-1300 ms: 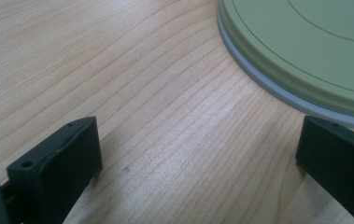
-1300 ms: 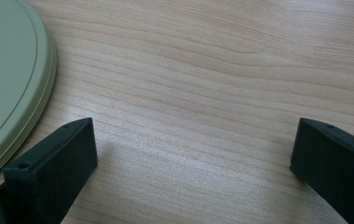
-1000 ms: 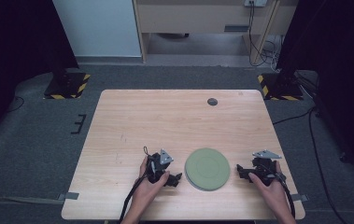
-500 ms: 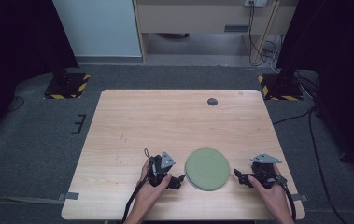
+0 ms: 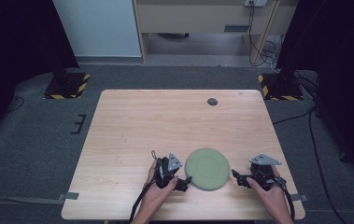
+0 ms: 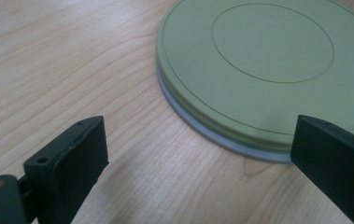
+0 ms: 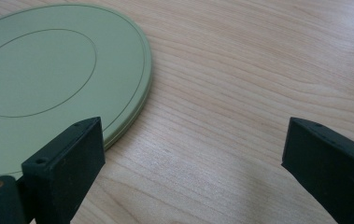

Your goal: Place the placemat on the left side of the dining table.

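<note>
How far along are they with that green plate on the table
Early on. Nothing looks done yet: the green plate lies flat on the table, apparently on a grey disc under it. In hand: the left tongs are open at the plate's left rim, and the right tongs are open just off its right edge. Neither grips it. Still left, probably: closing on the rim and lifting or moving the plate.

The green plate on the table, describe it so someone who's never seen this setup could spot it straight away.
Start at the wooden table and look to its near edge, where the person's two hands come in. The green plate lies flat between the left hand-held gripper and the right hand-held gripper. It is the one large pale green round thing there, unlike the small dark disc at the far edge.
</note>
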Tool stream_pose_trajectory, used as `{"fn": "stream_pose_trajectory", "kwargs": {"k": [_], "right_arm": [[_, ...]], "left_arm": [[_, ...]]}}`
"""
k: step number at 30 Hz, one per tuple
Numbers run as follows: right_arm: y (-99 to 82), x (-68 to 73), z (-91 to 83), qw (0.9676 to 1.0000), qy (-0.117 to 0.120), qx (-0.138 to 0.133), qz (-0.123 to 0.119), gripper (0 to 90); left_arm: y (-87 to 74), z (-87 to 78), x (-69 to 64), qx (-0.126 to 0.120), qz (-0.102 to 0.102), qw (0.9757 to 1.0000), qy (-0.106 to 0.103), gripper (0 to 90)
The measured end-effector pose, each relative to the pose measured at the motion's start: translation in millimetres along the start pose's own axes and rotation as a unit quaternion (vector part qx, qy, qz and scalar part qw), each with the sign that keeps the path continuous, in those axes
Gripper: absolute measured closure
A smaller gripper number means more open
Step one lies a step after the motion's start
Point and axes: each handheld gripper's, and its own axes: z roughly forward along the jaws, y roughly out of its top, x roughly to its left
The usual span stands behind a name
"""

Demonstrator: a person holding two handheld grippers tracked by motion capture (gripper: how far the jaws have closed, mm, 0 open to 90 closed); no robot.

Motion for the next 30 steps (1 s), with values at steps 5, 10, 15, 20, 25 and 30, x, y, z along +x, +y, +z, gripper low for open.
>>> {"fn": "stream_pose_trajectory", "kwargs": {"k": [5,10,15,20,25,30], "right_arm": [[0.5,2.8,-0.7,1.0000,0.007,-0.002,-0.005,6.2],[1.1,10.3,1.1,0.9997,0.018,0.000,-0.017,6.2],[1.1,15.6,3.7,0.9993,0.024,0.008,-0.028,6.9],[0.9,18.5,6.4,0.9992,0.021,0.016,-0.032,6.1],[0.9,18.1,7.9,0.9994,0.016,0.017,-0.026,3.5],[2.3,19.6,10.0,0.9997,0.006,0.012,-0.020,3.6]], "left_arm": [[2.0,2.6,-3.0,0.003,-0.004,0.9999,-0.009,3.4],[2.3,6.6,-4.9,0.010,-0.004,0.9999,-0.013,3.4],[2.8,7.7,-4.5,0.012,-0.005,0.9997,-0.019,3.1],[4.1,8.3,-2.9,0.018,-0.008,0.9996,-0.023,3.8],[5.4,8.2,-2.6,0.015,-0.005,0.9998,-0.011,5.3],[6.7,9.5,-2.3,0.013,-0.004,0.9999,0.000,5.3]]}}
